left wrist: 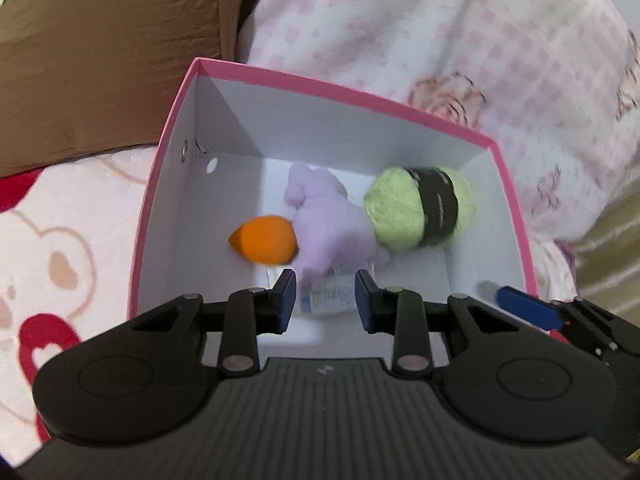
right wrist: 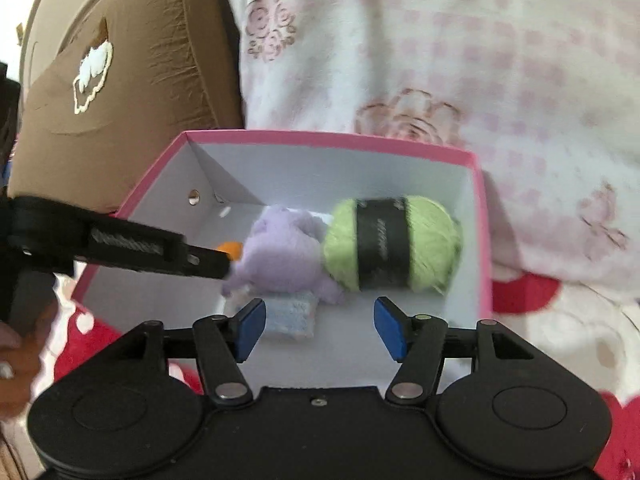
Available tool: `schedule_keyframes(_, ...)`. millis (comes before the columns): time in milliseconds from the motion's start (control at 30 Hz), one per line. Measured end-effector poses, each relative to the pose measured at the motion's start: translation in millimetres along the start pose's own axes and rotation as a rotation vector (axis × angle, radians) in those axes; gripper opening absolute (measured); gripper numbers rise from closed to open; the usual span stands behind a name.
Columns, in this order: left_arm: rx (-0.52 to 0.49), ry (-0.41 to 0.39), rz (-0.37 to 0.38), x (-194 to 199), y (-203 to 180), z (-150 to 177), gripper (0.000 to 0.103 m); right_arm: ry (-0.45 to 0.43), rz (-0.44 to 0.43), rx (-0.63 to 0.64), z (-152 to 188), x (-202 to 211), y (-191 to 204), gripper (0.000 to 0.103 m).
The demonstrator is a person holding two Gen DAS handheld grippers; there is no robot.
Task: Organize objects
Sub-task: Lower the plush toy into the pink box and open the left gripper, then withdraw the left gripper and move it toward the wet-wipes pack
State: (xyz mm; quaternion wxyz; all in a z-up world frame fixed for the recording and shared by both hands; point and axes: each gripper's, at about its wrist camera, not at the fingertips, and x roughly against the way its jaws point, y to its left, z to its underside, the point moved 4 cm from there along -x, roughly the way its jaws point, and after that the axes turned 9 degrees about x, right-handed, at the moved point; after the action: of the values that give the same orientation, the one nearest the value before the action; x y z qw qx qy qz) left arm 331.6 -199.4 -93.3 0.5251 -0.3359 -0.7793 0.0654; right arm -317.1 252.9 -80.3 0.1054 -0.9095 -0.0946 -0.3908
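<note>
A pink box with white inside walls (left wrist: 224, 144) (right wrist: 328, 168) sits on the bed. In it lie an orange egg-shaped sponge (left wrist: 264, 245), a lilac plush toy (left wrist: 330, 224) (right wrist: 280, 256), a green yarn ball with a black band (left wrist: 420, 206) (right wrist: 390, 242) and a small white-blue packet (left wrist: 332, 296) (right wrist: 292, 318). My left gripper (left wrist: 326, 298) is open and empty above the box's near side, over the packet. My right gripper (right wrist: 320, 326) is open and empty above the box's near edge. One right finger (left wrist: 528, 306) shows in the left wrist view, and the left gripper's finger (right wrist: 132, 246) crosses the right wrist view.
The box rests on a white and red bear-print blanket (left wrist: 60, 248). A pink rose-print blanket (left wrist: 460, 40) (right wrist: 480, 60) is heaped behind it. A brown cushion (left wrist: 100, 60) (right wrist: 120, 80) stands at the back left.
</note>
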Motion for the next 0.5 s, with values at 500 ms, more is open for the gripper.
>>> schedule_keyframes(500, -0.135, -0.053, -0.006, 80.1, -33.0, 34.8, 0.031, -0.155, -0.004, 0.000, 42.7, 73.2, 15.4, 0.077)
